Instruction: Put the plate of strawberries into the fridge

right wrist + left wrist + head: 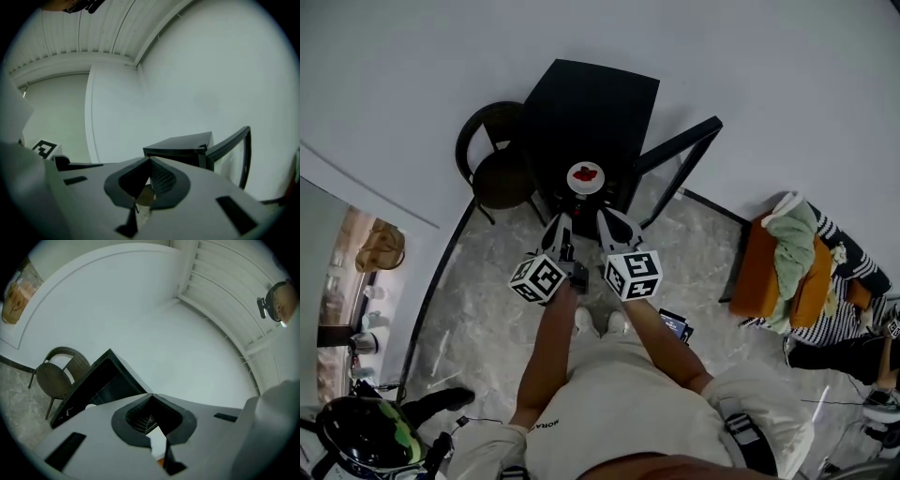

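A: You faced the black mini fridge (591, 108). Its door (680, 152) stood open on your right, and a dark round chair (499, 173) was just beside it on your left.

B: You held the left gripper (565, 217) and the right gripper (602, 214) side by side before that opening. Each had its jaws pressed together, tips meeting, with nothing clamped.

A: The plate of strawberries (585, 175) sat at the fridge's open front edge, just beyond both tips. Whether either tip touched it was unclear.
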`<state>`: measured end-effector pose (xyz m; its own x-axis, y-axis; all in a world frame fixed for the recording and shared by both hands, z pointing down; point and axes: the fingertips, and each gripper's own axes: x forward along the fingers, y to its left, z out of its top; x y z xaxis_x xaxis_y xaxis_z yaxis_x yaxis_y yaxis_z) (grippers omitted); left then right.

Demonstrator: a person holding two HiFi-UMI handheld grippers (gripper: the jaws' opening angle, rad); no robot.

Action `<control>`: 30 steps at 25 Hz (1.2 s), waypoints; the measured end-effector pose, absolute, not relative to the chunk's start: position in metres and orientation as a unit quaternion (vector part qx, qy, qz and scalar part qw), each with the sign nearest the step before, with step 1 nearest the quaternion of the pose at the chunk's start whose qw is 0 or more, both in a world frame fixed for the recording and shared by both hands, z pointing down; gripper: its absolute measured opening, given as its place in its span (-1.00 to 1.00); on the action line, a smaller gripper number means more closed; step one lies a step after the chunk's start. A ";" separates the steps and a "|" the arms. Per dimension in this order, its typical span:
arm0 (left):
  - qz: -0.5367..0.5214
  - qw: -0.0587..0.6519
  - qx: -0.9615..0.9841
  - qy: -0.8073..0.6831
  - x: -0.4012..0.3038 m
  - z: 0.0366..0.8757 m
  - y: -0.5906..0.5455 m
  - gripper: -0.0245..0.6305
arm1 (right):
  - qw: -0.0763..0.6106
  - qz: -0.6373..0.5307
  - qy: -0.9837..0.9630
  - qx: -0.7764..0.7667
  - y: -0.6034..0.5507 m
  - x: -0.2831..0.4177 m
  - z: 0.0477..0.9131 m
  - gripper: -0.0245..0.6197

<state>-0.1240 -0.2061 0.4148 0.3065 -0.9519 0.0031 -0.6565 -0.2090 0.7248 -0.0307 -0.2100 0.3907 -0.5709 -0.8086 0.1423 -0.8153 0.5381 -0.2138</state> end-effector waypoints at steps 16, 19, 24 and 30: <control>-0.170 0.207 0.778 -0.568 -0.156 0.367 -0.226 -0.92 | -0.005 0.116 -0.897 0.427 -0.237 -0.079 0.374 -0.88; -0.160 0.182 0.788 -0.566 -0.126 0.341 -0.195 -0.92 | -0.012 0.097 -0.897 0.430 -0.207 -0.052 0.350 -0.88; -0.128 0.141 0.799 -0.570 -0.103 0.329 -0.185 -0.92 | -0.022 0.084 -0.898 0.431 -0.197 -0.037 0.337 -0.88; -0.094 0.100 0.801 -0.582 -0.097 0.321 -0.194 -0.92 | -0.028 0.085 -0.899 0.429 -0.206 -0.031 0.331 -0.88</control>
